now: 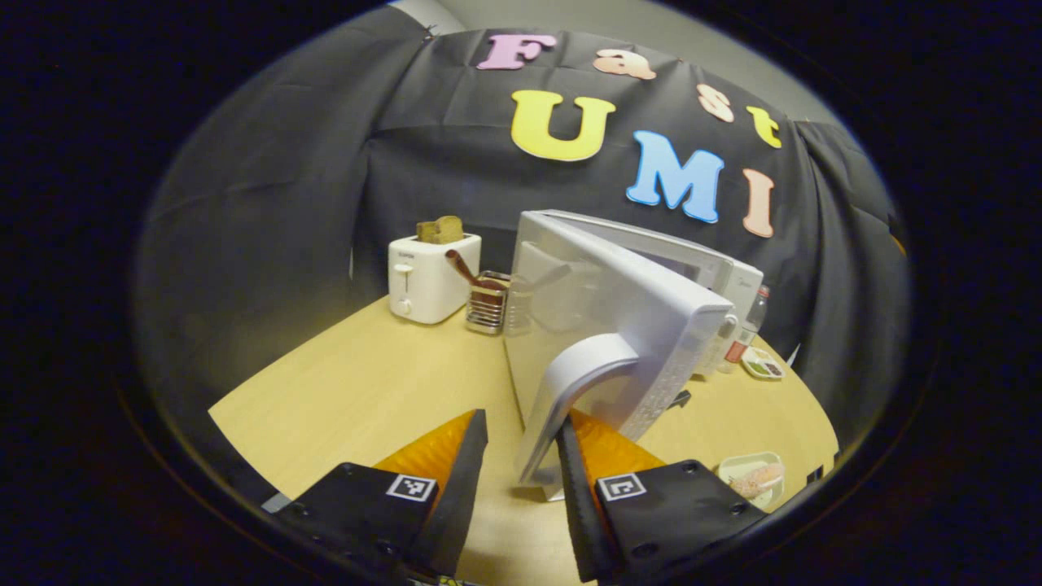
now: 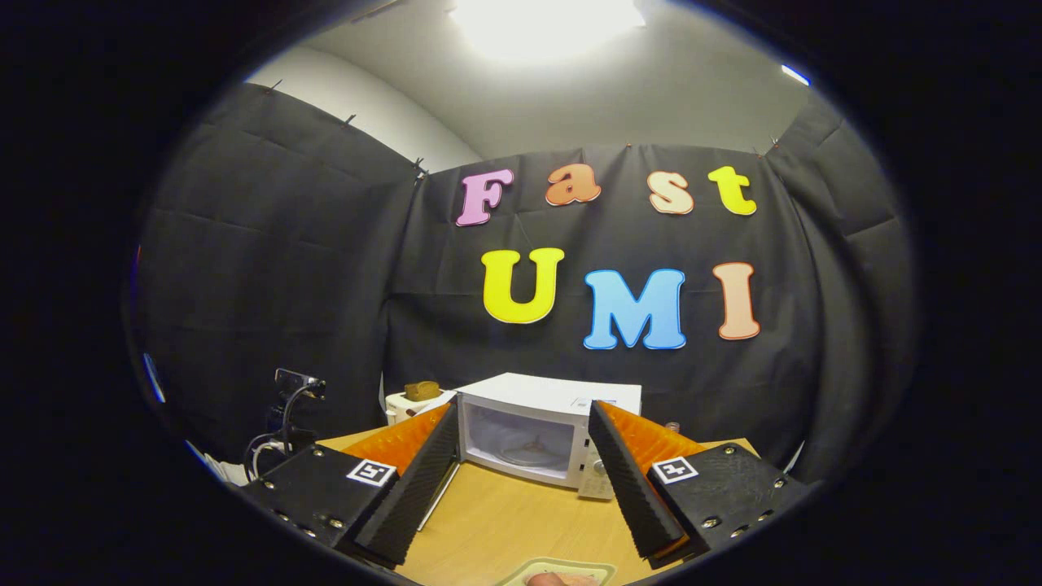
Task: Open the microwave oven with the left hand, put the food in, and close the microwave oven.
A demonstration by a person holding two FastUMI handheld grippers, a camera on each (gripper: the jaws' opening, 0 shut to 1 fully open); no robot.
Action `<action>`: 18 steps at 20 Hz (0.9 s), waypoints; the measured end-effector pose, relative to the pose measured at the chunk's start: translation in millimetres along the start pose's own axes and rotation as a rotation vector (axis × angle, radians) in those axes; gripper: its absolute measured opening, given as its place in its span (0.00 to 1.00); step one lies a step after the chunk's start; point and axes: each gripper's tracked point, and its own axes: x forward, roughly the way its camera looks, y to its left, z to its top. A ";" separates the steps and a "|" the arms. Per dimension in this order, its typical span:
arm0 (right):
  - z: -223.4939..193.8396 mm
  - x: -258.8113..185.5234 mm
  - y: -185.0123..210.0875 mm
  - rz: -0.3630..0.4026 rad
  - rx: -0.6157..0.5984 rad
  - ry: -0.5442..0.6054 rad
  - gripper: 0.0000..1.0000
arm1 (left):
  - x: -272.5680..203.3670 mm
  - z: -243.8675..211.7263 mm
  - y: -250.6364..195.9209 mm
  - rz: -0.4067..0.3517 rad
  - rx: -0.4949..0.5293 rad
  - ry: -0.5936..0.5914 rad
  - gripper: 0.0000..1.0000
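The microwave oven stands centre frame on the counter, door swung open, its handle between the spread fingers of the left hand-held gripper. At lower right lies the food tray. The right hand-held gripper hangs released.
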 end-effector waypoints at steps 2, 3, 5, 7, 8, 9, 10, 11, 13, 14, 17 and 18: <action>0.2 4.9 10.2 0.010 -0.008 -0.001 0.99 | -2.2 1.8 20.2 0.010 0.014 -0.002 0.62; -0.1 7.6 14.5 0.013 -0.012 0.001 0.98 | -3.0 2.4 29.0 0.003 0.022 -0.001 0.62; -3.8 12.9 23.8 0.017 -0.015 0.010 0.98 | -3.4 4.3 40.1 -0.015 0.033 0.011 0.63; -6.0 19.6 31.2 0.020 -0.024 0.018 0.98 | -2.1 4.7 48.5 -0.028 0.046 0.019 0.71; -9.1 23.7 34.4 0.022 -0.033 0.026 0.99 | -3.0 5.1 53.2 -0.029 0.049 0.021 0.73; -10.9 27.4 35.6 0.023 -0.043 0.032 0.99 | -5.3 6.0 59.1 -0.029 0.047 0.022 0.78; -13.5 31.3 36.2 0.023 -0.052 0.042 0.98 | -7.3 6.7 64.1 -0.028 0.044 0.022 0.84; -18.2 34.0 36.9 0.027 -0.063 0.058 0.98 | -7.8 6.1 67.0 -0.027 0.040 0.022 0.89; -29.3 39.8 38.3 0.057 -0.098 0.095 0.98 | -12.4 8.0 76.7 -0.009 0.048 0.013 0.92; -35.7 41.9 35.6 0.073 -0.127 0.118 0.99 | -16.2 10.1 81.0 0.004 0.048 0.008 0.92; -57.4 46.2 23.6 0.139 -0.226 0.177 0.97 | -35.7 21.9 89.4 0.061 0.020 -0.028 0.89; -66.6 45.3 18.8 0.163 -0.251 0.200 0.97 | -46.9 27.5 89.7 0.083 0.007 -0.049 0.82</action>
